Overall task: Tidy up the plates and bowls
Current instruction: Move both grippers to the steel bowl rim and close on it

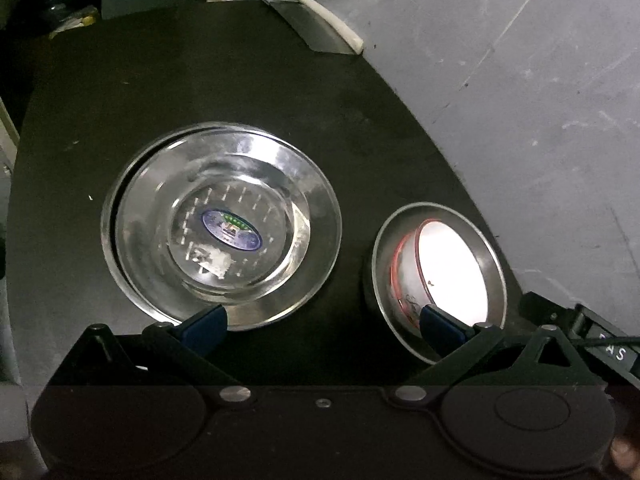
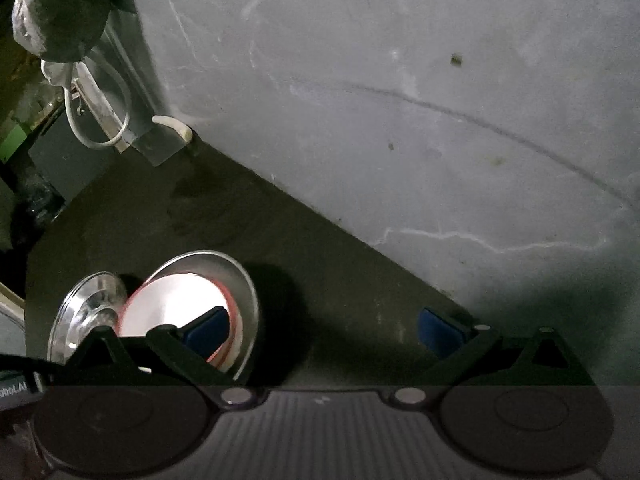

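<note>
On the black table top [image 1: 200, 92] lie stacked steel plates [image 1: 132, 216] with a clear glass bowl [image 1: 240, 236] resting in them. To their right stands a steel bowl [image 1: 496, 256] holding a white bowl with a red rim [image 1: 452, 264]. My left gripper [image 1: 322, 328] hovers open just in front of both stacks, nothing between its blue pads. In the right wrist view the steel bowl [image 2: 244, 280] with the white bowl [image 2: 176, 300] sits lower left, beside the plate stack [image 2: 86, 300]. My right gripper [image 2: 322, 332] is open over bare table to the right of the bowls.
A grey concrete wall [image 1: 520, 100] borders the table on the right. A metal bracket with a white tube [image 1: 320, 24] sits at the far table edge, and a white cable loop [image 2: 100, 120] and a bagged object [image 2: 56, 12] hang beyond it. Part of the other gripper [image 1: 592, 340] shows at lower right.
</note>
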The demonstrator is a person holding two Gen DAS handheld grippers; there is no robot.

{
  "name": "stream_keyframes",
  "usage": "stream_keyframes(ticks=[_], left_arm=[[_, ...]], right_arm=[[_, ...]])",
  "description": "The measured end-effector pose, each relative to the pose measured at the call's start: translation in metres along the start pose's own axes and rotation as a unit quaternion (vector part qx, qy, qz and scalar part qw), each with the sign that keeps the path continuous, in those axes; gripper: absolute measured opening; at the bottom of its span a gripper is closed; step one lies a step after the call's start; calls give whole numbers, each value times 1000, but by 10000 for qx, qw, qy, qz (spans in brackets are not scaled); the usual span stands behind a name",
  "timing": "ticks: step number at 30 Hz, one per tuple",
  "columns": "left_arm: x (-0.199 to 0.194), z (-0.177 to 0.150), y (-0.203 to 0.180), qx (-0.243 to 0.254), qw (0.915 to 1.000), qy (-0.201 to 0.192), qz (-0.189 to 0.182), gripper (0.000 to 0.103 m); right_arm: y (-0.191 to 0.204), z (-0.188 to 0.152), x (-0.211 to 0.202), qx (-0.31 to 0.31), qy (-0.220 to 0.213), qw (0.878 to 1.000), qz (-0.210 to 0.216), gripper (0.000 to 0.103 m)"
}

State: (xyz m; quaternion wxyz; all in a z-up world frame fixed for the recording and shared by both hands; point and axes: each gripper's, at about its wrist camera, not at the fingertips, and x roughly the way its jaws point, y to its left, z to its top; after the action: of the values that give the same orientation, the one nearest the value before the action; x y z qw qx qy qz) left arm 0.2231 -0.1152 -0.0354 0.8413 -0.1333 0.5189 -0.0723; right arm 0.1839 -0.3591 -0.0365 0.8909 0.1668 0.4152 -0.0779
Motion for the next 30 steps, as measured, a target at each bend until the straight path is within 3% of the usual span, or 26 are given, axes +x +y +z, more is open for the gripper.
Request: stream_keyframes(ticks=[6,10,16,23,30], left_arm=[[5,-3,-6,-125,9993,-99,327,102],[1,-3,-9,-202,9991,-110,344,99],[-2,-7,-17,-206,9996,-6,190,90],[10,-9,-18,-379,9991,196,75,68],[13,-9,-20,-518,9985,69,157,61]], right_arm=[[-5,3,21,-15,223,9994,267,93],[0,6,27,-140,281,9987,412,92],[-1,9,27,-238,266,9984,441,91],[-1,7,29,-270,361,9981,418,86],[-1,5,33,-309,461,9972,505,78]])
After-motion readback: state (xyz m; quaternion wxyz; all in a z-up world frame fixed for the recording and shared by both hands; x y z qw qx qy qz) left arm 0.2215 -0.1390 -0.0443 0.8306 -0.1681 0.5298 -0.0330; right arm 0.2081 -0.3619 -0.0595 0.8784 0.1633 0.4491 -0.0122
